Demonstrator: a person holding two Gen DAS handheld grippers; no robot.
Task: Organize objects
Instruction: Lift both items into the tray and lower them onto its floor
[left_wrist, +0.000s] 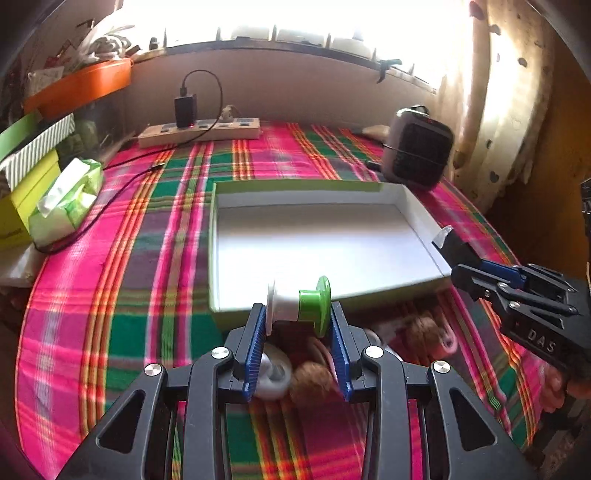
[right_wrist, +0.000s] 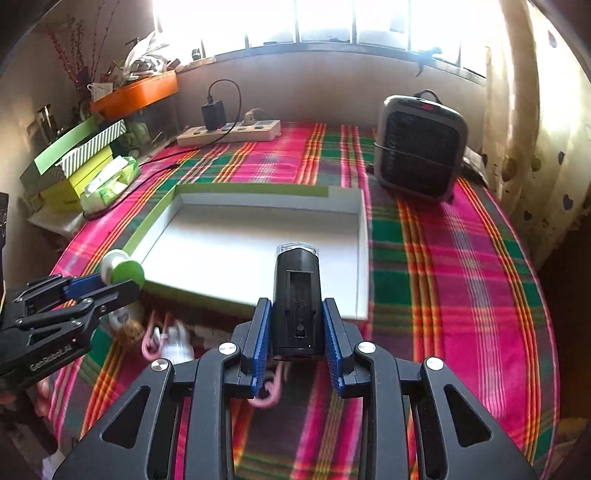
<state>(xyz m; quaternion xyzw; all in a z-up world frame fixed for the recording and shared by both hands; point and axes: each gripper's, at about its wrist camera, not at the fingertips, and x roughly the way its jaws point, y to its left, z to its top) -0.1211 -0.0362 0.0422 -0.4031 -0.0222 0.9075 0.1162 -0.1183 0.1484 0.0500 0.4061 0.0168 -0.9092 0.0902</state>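
A shallow open box (left_wrist: 421, 229) (right_wrist: 364, 236), white inside with green sides, lies on the plaid cloth. My left gripper (left_wrist: 298, 314) is shut on a green and white spool (left_wrist: 299, 301), held over the box's near edge; it also shows in the right wrist view (right_wrist: 122, 271). My right gripper (right_wrist: 297, 325) is shut on a black flashlight (right_wrist: 296, 295) with a clear lens, held above the box's near right part; it shows in the left wrist view (left_wrist: 452, 243). Small items lie in front of the box: walnuts (left_wrist: 310, 382), pink clips (right_wrist: 151, 341), a white piece (right_wrist: 177, 343).
A dark heater (right_wrist: 419, 147) stands at the back right. A power strip (right_wrist: 229, 133) with a black charger and cable lies at the back. A tissue pack (left_wrist: 66, 199), stacked boxes (right_wrist: 74, 158) and an orange tray (right_wrist: 136, 92) crowd the left. A curtain hangs at the right.
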